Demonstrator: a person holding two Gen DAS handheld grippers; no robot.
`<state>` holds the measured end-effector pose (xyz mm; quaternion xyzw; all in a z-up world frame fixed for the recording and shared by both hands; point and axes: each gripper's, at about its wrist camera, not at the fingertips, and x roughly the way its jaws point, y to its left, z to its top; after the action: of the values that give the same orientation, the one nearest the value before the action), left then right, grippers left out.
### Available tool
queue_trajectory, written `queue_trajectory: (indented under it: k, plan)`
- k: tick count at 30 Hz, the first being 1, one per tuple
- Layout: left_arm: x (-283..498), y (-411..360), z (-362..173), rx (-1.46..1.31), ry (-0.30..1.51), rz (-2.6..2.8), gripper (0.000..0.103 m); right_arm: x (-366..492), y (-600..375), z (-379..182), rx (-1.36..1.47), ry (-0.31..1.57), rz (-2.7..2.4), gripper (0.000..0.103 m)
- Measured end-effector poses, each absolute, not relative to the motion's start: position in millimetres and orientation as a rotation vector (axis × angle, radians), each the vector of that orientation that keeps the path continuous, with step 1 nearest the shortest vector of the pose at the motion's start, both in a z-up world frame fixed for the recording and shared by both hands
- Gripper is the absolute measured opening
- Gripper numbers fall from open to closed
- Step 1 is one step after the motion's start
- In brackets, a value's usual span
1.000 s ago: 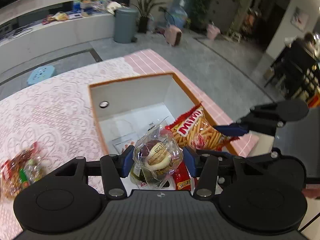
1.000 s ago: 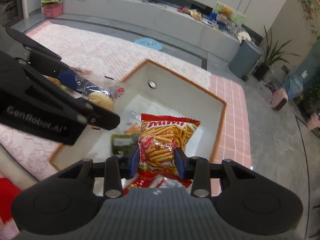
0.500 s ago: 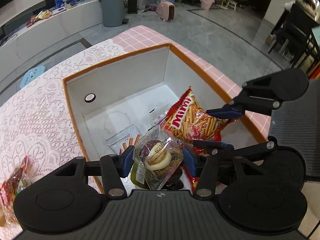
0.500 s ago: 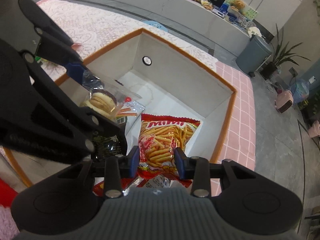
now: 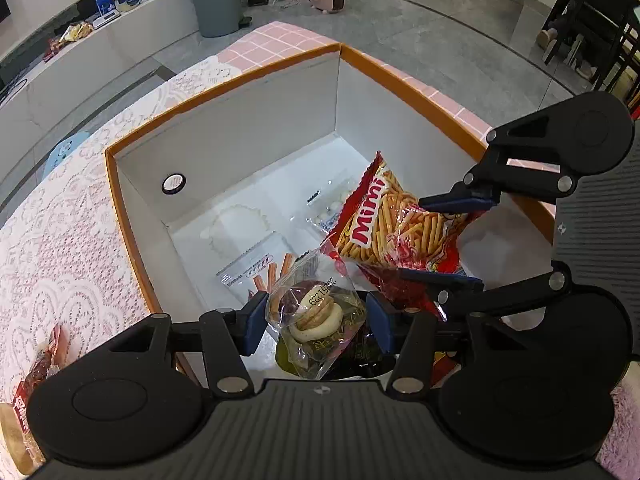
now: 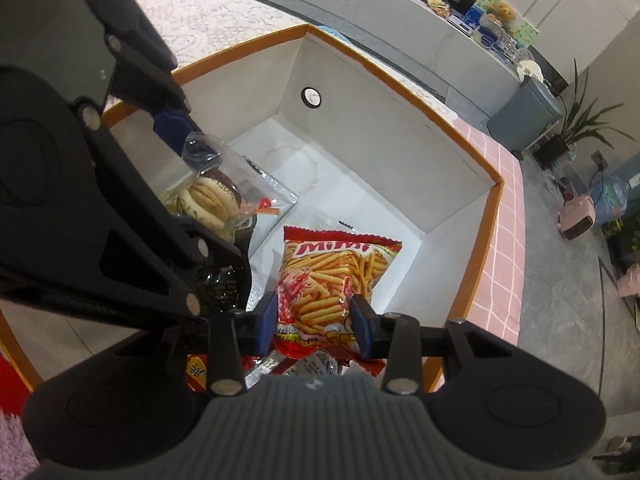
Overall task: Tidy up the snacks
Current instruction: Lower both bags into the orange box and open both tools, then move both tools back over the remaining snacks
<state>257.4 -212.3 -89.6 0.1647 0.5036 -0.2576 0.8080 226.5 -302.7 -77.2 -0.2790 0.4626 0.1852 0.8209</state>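
My left gripper [image 5: 316, 322] is shut on a clear bag of round sandwich biscuits [image 5: 318, 316], held low inside the orange-rimmed white box [image 5: 224, 128]. That biscuit bag [image 6: 216, 200] also shows at the left of the right wrist view. My right gripper [image 6: 314, 322] is shut on a red Mimi bag of fry-shaped snacks [image 6: 332, 276], also down inside the box [image 6: 400, 80]. In the left wrist view the Mimi bag [image 5: 394, 224] hangs just right of the biscuits, pinched between the right gripper's blue pads.
On the box floor lie a pack of biscuit sticks [image 5: 264, 270], a small pack of white sweets [image 5: 332, 206], a dark green packet [image 6: 222, 284] and red packets [image 6: 196, 370]. More snack packs [image 5: 36, 372] lie on the lace tablecloth [image 5: 60, 240] left of the box.
Both grippers have sunk into the box with their bags still held; the box walls now fill much more of both views. The bags hang close side by side.
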Motion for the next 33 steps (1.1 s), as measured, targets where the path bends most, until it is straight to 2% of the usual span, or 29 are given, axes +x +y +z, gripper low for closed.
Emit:
queue_trajectory:
  k: [6, 10, 13, 16, 19, 22, 33]
  plan:
    - [258, -210, -91, 0.350, 1.089, -0.551, 0.064, 228, -298, -77, -0.634, 1.011, 0.390, 0.041]
    - [256, -207, -88, 0.346, 1.091, -0.554, 0.069, 227, -293, -75, -0.667, 1.024, 0.392, 0.053]
    - [253, -203, -82, 0.346, 1.088, -0.546, 0.075, 229, -291, -71, -0.679, 1.040, 0.385, 0.069]
    - [250, -199, -77, 0.343, 1.090, -0.552, 0.077, 228, -288, -66, -0.689, 1.051, 0.386, 0.071]
    - [246, -193, -70, 0.333, 1.082, -0.556, 0.079, 226, -286, -60, -0.699, 1.059, 0.374, 0.084]
    - [239, -185, -62, 0.317, 1.059, -0.557, 0.081, 223, -283, -53, -0.702, 1.047, 0.356, 0.089]
    - [215, -150, -25, 0.245, 0.987, -0.544, 0.082, 205, -274, -15, -0.626, 1.031, 0.357, 0.096]
